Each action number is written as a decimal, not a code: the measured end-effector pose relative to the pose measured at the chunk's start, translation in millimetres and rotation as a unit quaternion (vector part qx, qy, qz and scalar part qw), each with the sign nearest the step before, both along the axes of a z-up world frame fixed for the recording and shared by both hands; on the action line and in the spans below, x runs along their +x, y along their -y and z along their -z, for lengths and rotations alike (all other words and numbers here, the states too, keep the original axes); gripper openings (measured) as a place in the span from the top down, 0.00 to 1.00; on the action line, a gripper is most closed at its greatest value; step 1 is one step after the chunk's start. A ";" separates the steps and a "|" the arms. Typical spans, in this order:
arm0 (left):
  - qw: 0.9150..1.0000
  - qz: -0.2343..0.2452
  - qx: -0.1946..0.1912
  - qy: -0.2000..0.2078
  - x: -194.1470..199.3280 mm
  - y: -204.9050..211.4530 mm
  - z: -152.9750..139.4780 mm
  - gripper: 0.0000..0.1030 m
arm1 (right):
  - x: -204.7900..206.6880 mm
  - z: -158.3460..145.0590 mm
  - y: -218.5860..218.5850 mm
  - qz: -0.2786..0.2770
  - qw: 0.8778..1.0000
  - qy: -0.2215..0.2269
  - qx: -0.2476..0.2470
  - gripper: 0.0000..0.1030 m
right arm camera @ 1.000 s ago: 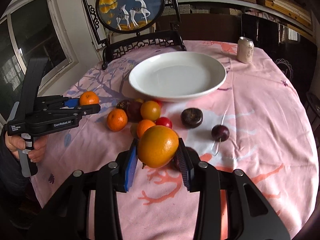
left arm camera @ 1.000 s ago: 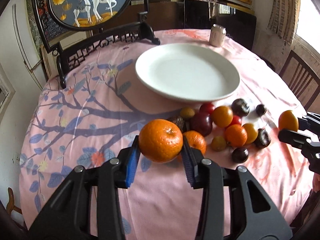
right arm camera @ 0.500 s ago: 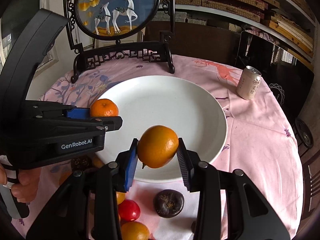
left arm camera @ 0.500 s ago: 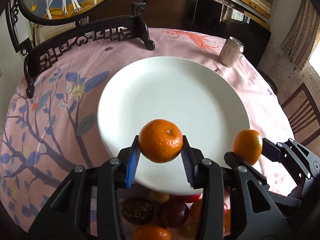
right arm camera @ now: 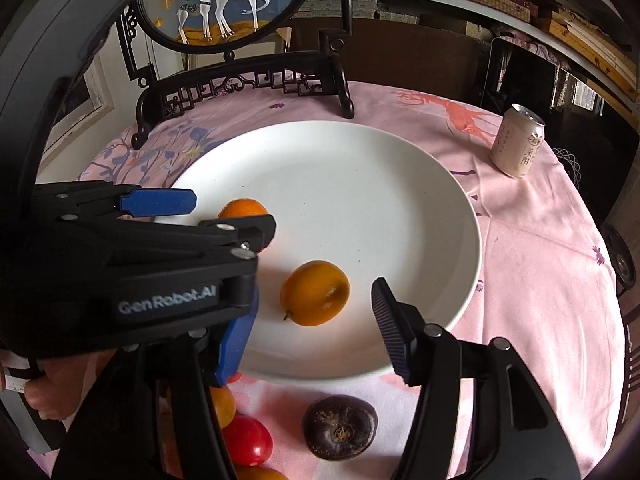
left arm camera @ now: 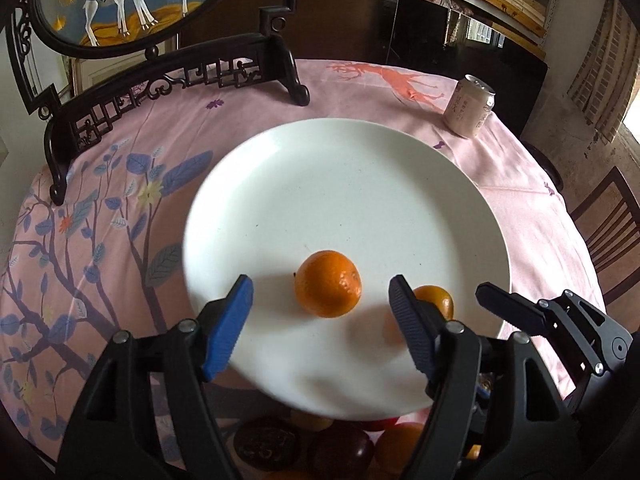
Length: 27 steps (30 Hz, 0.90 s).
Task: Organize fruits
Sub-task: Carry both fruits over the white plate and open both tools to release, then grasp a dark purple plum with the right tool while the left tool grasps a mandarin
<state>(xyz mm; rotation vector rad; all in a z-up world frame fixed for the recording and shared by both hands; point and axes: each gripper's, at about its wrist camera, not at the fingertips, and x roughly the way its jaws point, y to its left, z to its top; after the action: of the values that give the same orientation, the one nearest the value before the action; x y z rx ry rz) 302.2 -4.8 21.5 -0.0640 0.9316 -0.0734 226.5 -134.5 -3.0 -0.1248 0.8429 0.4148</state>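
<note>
A mandarin (left arm camera: 328, 284) lies on the white plate (left arm camera: 340, 184), loose between the widening jaws of my left gripper (left arm camera: 320, 286), whose pads stand apart from it. Beside it, partly behind a finger, lies a smoother orange (left arm camera: 434, 300). In the right wrist view that orange (right arm camera: 314, 294) rests on the plate (right arm camera: 340, 184) between the opening jaws of my right gripper (right arm camera: 312, 320), untouched. My left gripper (right arm camera: 234, 216) reaches in from the left over the mandarin (right arm camera: 242, 210). The right gripper (left arm camera: 520, 308) shows at the plate's right rim.
More fruit lies on the pink cloth in front of the plate: a dark round fruit (right arm camera: 340, 426), a red tomato (right arm camera: 248, 440), several others (left arm camera: 344, 448). A drink can (left arm camera: 470, 108) stands at the back right. A carved screen stand (left arm camera: 180, 76) rises behind the plate.
Both grippers carried their fruit from the pile to above the plate. Both then opened, and the mandarin and the orange now lie on the plate.
</note>
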 end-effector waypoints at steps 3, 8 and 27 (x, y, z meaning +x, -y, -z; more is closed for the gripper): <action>1.000 0.004 -0.004 0.018 -25.2 -5.0 -12.3 0.19 | -26.7 -14.7 18.5 0.010 1.000 0.024 0.017 0.41; 0.999 0.006 -0.002 0.039 -72.0 -12.8 -22.3 0.13 | -76.0 -18.6 42.7 0.020 0.999 0.021 0.029 0.41; 1.000 0.002 -0.015 0.004 -158.4 -40.5 21.1 0.08 | -138.5 39.3 45.2 0.023 0.998 -0.056 -0.034 0.41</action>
<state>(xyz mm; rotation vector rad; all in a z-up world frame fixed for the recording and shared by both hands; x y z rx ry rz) 143.8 35.7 0.3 -0.0895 0.9235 -0.0904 87.9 -179.6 -42.3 -0.1457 0.9697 0.3534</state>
